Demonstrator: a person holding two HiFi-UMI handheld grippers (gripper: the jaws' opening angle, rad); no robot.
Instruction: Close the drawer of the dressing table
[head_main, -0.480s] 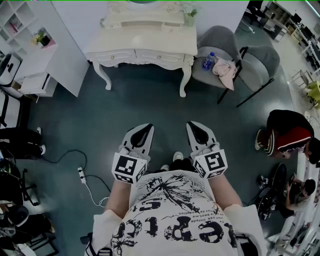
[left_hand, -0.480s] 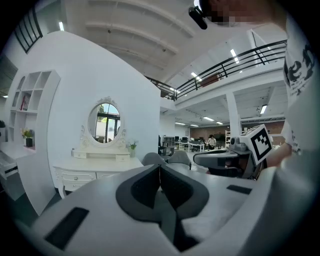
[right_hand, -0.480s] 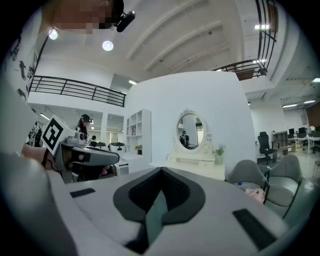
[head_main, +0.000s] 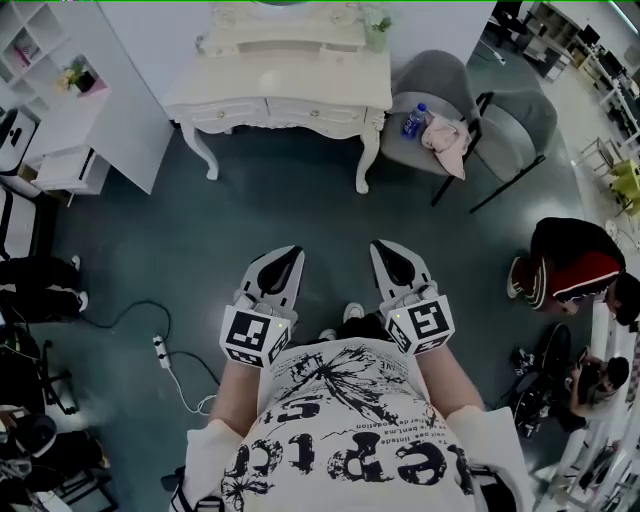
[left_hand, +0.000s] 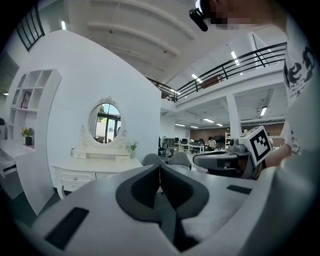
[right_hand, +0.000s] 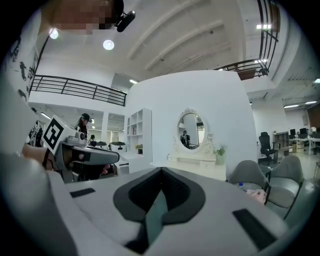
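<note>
The person stands on the dark grey-green floor, holding both tools out in front of the white printed shirt; the left gripper has its two jaws pressed fully together with nothing between them, and the right gripper is likewise closed tight and empty; both point ahead, side by side and a little apart, each with its marker cube nearest the body. The cream-white carved wooden dressing table stands well apart from them, against the white wall at the top of the head view, with its oval framed mirror above it; its row of drawer fronts runs under the top, and from here it cannot be told whether any stands out. Just right of the table are two grey padded chairs; on the nearer one lie a blue plastic bottle and a pink crumpled cloth.
</note>
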